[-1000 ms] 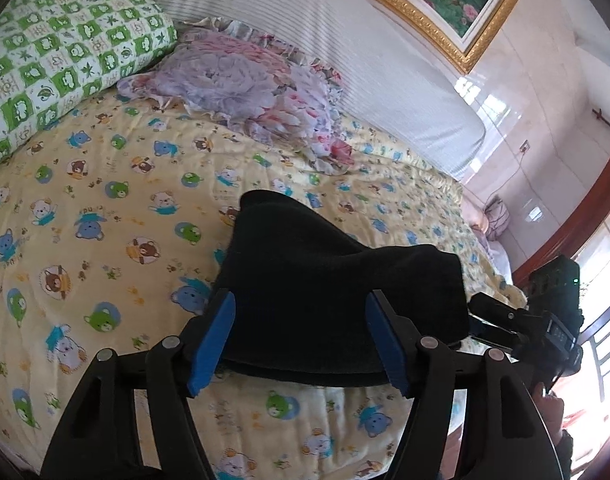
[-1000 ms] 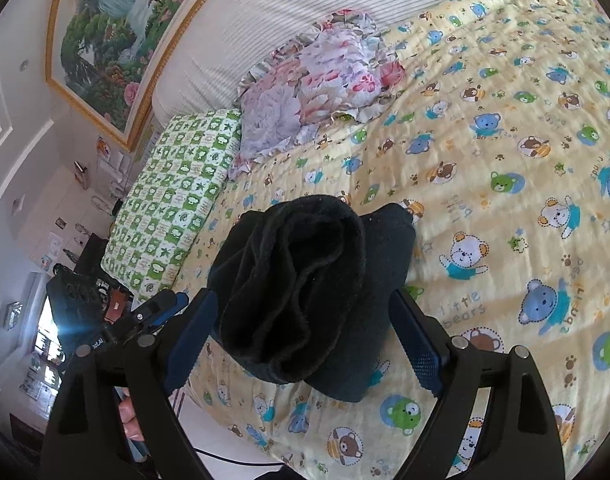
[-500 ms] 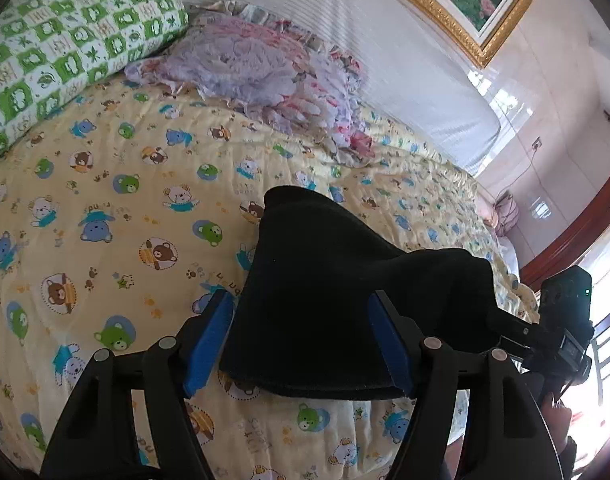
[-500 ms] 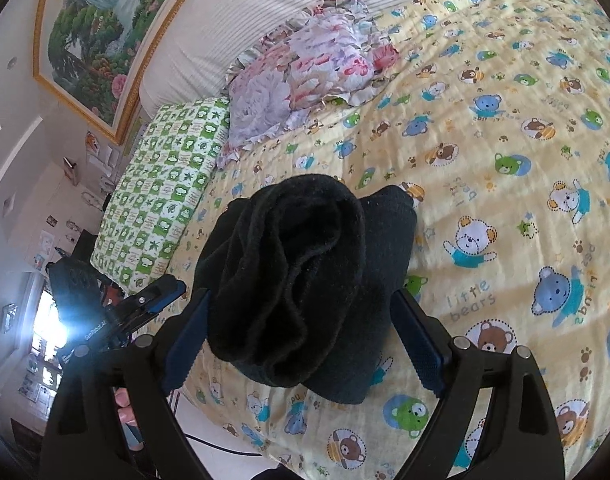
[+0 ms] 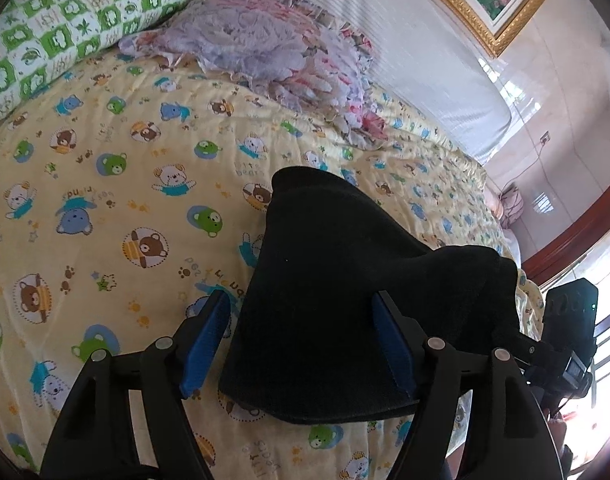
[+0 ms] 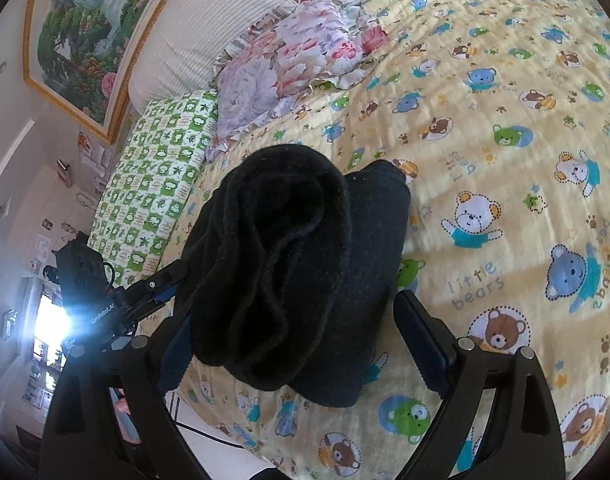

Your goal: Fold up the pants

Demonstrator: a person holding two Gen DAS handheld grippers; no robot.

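The black pants [image 5: 345, 288] lie folded into a thick bundle on the yellow bear-print bedspread [image 5: 105, 200]. In the right wrist view the bundle [image 6: 297, 272] shows its rolled open end toward me. My left gripper [image 5: 301, 344] is open, its blue pads to either side of the bundle's near edge, not pinching it. My right gripper [image 6: 305, 344] is open too, straddling the bundle's end, with the left finger partly hidden behind the cloth. Each gripper shows in the other's view, the right gripper [image 5: 561, 344] and the left gripper [image 6: 117, 300].
A floral pillow [image 5: 265, 44] and a green checked pillow [image 5: 65, 24] lie at the head of the bed against a white striped headboard [image 5: 405, 40]. A gold-framed painting [image 6: 89, 28] hangs above. The bed edge runs close below the bundle [image 6: 225, 432].
Both grippers have drawn slightly back and up from the bundle; it sits lower between the fingers. The pants have stayed in place on the bed.
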